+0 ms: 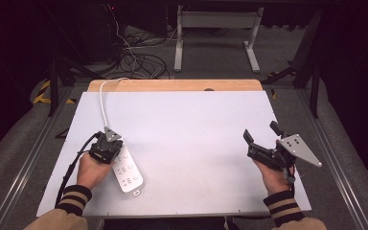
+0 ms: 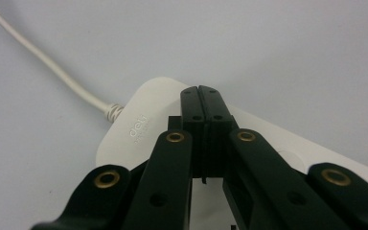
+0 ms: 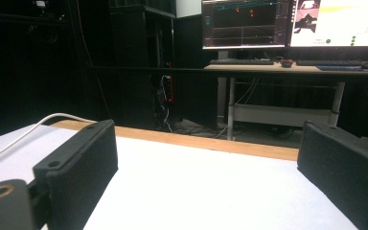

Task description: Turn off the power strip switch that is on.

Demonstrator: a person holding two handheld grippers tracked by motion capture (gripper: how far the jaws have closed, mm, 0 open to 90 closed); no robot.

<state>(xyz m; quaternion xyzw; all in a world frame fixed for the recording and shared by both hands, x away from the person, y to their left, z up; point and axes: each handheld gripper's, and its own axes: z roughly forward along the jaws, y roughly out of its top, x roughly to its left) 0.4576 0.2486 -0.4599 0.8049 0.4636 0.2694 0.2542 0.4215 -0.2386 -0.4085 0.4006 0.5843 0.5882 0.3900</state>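
A white power strip [image 1: 126, 169] is seen lying flat on the table [image 1: 191, 134], directly under and just beside the left hand-held gripper [image 1: 109, 139]; its length runs from beneath that hand-held gripper back toward the person's edge of the table. In the left gripper view the rounded end of the power strip [image 2: 146, 120], marked with a small grey brand name, is found right below the tips, and a white cord [image 2: 43, 60] is seen leaving that end and running away ahead of the left hand-held gripper [image 2: 202, 93] toward the far edge of the table. The jaws of the left hand-held gripper are brought fully together, face against face, with nothing between them; whether the tips touch the strip cannot be told. The left hand [image 1: 92, 168] is wrapped around the body of this hand-held gripper, a striped cuff showing at the wrist. Well apart from the power strip, across bare table, the right hand-held gripper [image 1: 261, 133] is held just above the surface by the right hand [image 1: 274, 173]. Its jaws are spread wide apart with nothing between them. Ahead of it, in the right gripper view, the wooden far edge [image 3: 211, 142] of the table and a desk with monitors [image 3: 287, 24] are seen.
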